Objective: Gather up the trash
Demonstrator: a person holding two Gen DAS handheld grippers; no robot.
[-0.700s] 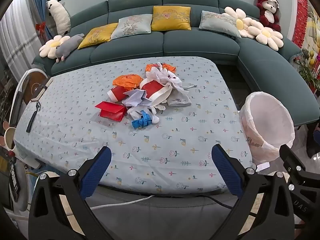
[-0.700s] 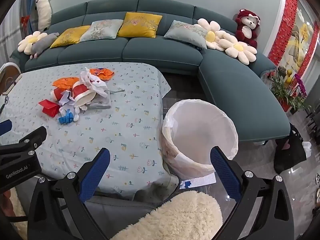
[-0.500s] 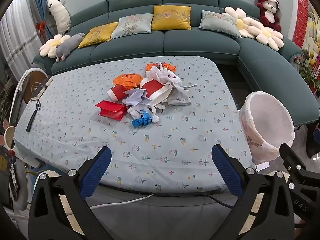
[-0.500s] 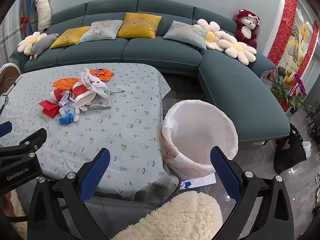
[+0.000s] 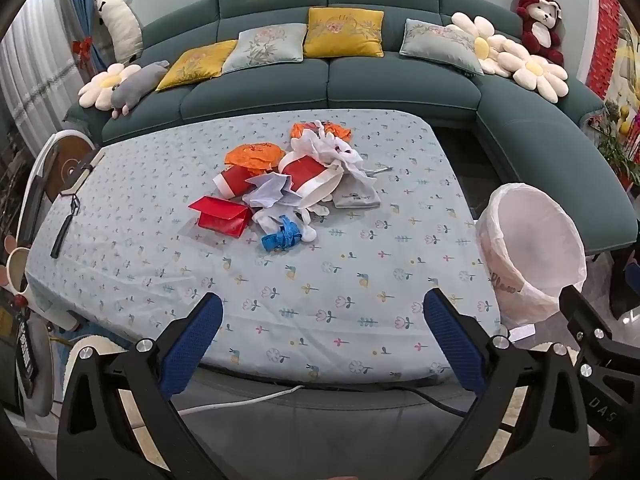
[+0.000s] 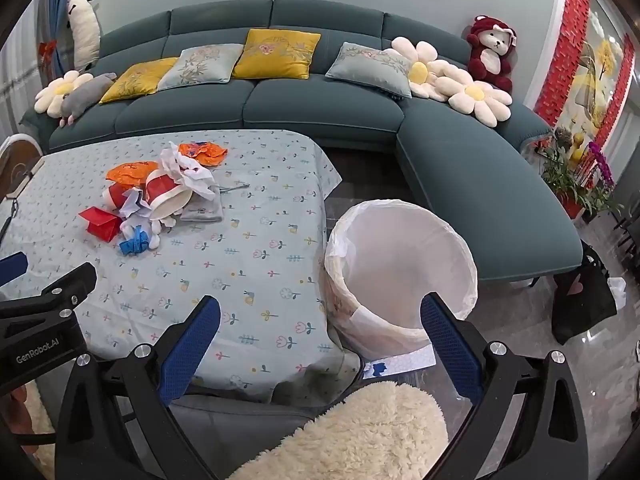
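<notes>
Flowered worktop (image 5: 280, 304) heaped mid-cloth with trash (image 5: 288, 184), lined bin (image 6: 400, 264) alongside for dropping, left gripper (image 5: 323, 320) and right gripper (image 6: 320, 320) spread wide, empty, poised to reach.

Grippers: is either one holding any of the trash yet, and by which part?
Nothing is held. The left gripper and right gripper are both open and empty; the trash pile lies untouched on the table.

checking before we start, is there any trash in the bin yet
No, the bin shows only its bare white liner; the trash lies piled on the table.
</notes>
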